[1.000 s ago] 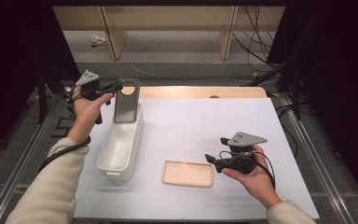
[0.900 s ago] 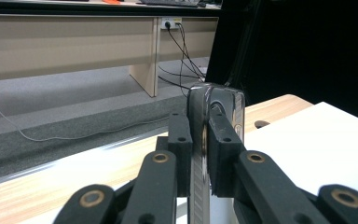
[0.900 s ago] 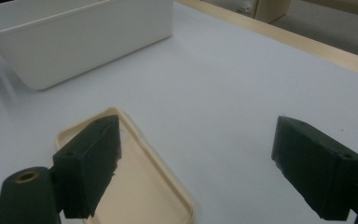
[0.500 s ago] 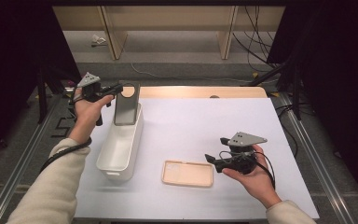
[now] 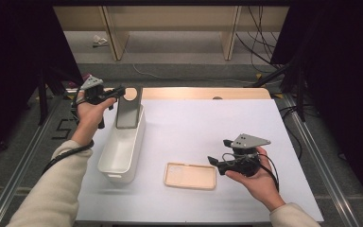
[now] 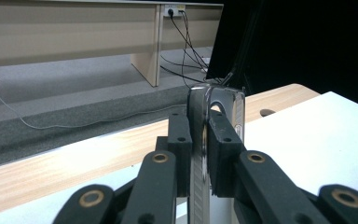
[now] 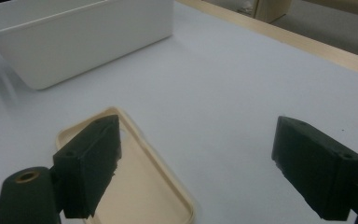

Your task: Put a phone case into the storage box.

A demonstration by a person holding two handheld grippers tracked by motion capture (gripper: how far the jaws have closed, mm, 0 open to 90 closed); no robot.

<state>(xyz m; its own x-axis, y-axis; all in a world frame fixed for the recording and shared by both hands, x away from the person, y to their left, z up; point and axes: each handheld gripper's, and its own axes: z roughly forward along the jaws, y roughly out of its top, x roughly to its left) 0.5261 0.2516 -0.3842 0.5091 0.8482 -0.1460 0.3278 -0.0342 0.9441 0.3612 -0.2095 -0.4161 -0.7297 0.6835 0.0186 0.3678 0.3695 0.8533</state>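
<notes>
In the high view the left gripper [image 5: 121, 90] sits at the upper left of the frame, carried on a forearm that rises from the bottom left corner with the wrist bent so the jaws point level toward the right. Its jaws are pressed onto the top edge of a dark phone case [image 5: 128, 108], which stands upright over the far end of the white bin [image 5: 119, 156]. The left gripper view shows that case [image 6: 223, 107] edge-on at centre frame, pinched between the two black pads. At the lower right, the right hand [image 5: 257, 177] lies palm up, low over the table, with the right gripper [image 5: 211, 161] pointing left. Its jaws stand spread with nothing between them, just beside the beige phone case [image 5: 190, 175] lying flat at lower centre on the white tabletop [image 5: 203, 123].
</notes>
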